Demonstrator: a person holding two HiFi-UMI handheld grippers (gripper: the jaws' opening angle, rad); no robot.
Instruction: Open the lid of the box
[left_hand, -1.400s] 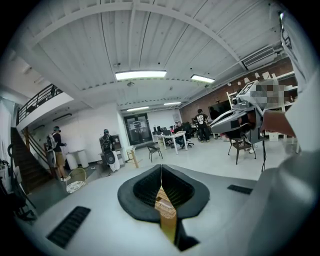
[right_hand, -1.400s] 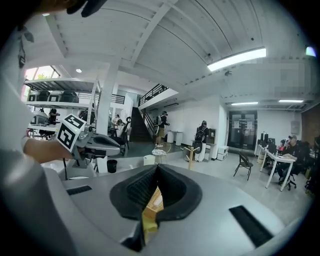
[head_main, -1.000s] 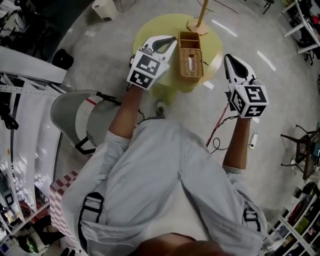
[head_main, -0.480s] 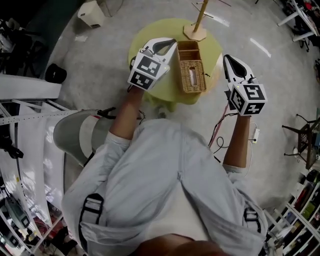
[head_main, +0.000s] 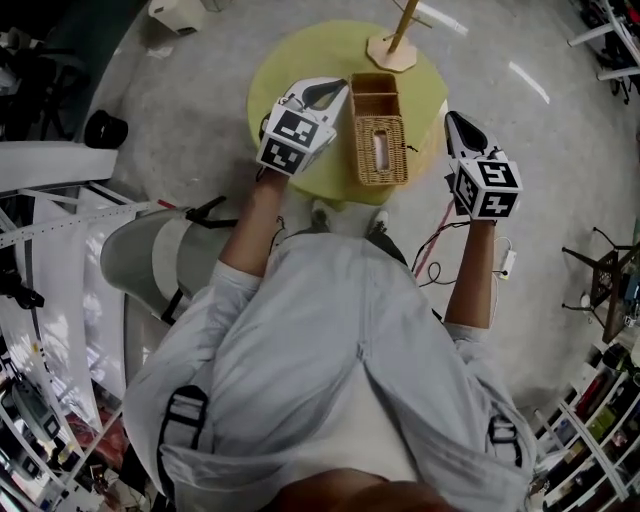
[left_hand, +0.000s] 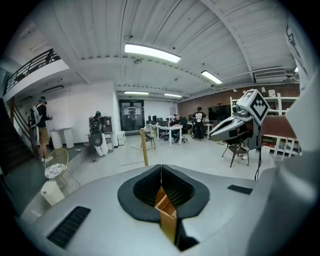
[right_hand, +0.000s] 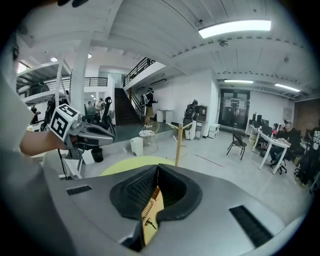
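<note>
**Both grippers drop in beside the box**

Both have sunk nearer the yellow surface (head_main: 290, 60) since a second ago. I have the left gripper (head_main: 335, 88) shut and empty, just left of the wicker box (head_main: 378, 142), which stands mid-surface with its lid on. The right gripper (head_main: 452, 122), shut and empty too, hangs at the surface's right edge. My worry is that closed jaws shove the light box aside instead of catching the lid.

Round table (head_main: 290, 60): yellow-green, set on the grey floor (head_main: 520, 120).
Wooden stand (head_main: 392, 50): stood upright at the table's far edge.
Grey chair (head_main: 140, 255): placed left of the table.
Cables (head_main: 437, 243): red and black, laid on the floor at right.
</note>
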